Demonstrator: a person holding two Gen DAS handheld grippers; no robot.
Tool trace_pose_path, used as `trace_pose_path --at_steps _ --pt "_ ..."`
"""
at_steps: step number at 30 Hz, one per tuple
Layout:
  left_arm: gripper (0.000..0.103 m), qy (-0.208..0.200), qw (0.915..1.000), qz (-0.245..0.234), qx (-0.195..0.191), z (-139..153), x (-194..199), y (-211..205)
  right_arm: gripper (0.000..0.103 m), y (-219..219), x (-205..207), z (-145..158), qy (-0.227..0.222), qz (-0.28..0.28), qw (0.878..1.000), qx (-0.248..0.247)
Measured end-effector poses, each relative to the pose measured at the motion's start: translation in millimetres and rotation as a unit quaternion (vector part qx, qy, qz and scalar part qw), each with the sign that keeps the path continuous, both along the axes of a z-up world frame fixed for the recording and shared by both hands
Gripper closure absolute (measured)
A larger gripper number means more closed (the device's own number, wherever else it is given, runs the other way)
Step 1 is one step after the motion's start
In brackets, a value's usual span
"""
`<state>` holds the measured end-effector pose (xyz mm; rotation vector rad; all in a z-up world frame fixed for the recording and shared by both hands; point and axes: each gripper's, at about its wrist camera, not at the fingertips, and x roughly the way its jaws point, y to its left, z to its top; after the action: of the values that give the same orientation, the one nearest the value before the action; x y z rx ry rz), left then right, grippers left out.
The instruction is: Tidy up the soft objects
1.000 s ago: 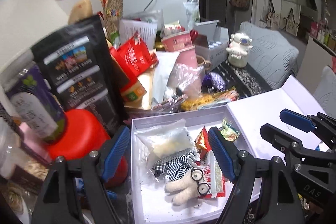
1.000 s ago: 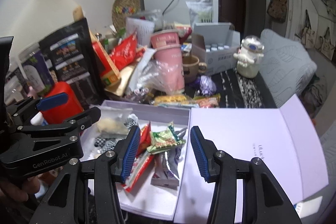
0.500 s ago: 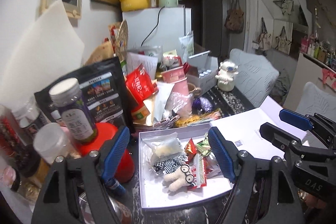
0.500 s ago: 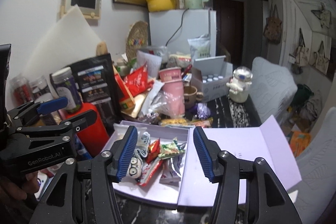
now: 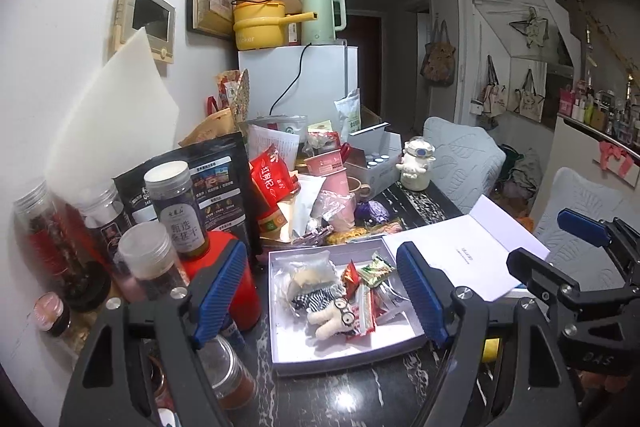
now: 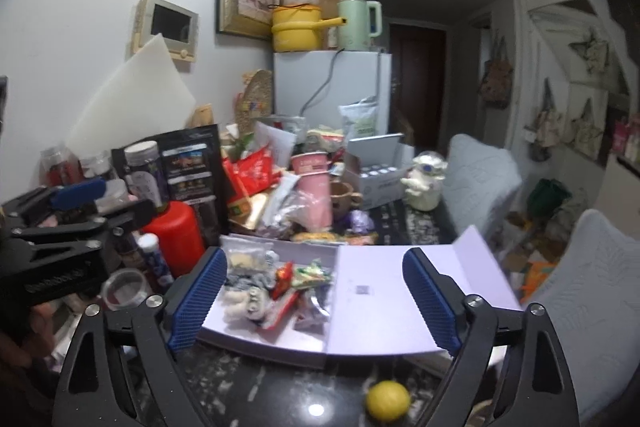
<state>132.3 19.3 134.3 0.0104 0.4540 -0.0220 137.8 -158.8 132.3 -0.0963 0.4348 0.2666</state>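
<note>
Plush toy [image 5: 334, 315] lies seemingly lengthwise in box [image 5: 344, 355]; both grippers' fingers [image 5: 218, 291] spread.

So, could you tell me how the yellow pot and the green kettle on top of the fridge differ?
The yellow pot is squat and wide; the green kettle is tall and narrow. The pot has a long straight handle pointing at the kettle, while the kettle has a loop handle on its far side. Both stand upright, side by side on the white fridge.
</note>
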Motion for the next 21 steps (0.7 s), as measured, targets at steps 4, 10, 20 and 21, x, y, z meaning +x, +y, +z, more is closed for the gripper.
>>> trace_pose_path --at_steps 4,10,20,21 --pt "0.025 0.001 1.0 -0.004 0.001 -3.7 -13.1 -1.4 0.01 -5.2 -13.3 -2.4 0.001 -0.016 1.0 -0.005" --pt "0.025 0.013 0.9998 -0.013 -0.001 -16.6 -28.2 -3.3 0.009 -10.9 -29.3 -12.7 0.008 -0.028 1.0 -0.004" --pt "0.025 0.033 0.9994 -0.01 0.001 -43.8 -45.2 -2.7 0.009 -10.0 -51.1 -37.6 0.034 -0.028 0.999 -0.001" --pt "0.025 0.033 0.9994 -0.01 0.001 -46.5 -46.4 -2.4 0.009 -9.5 -52.8 -40.6 0.038 -0.026 0.999 0.0"
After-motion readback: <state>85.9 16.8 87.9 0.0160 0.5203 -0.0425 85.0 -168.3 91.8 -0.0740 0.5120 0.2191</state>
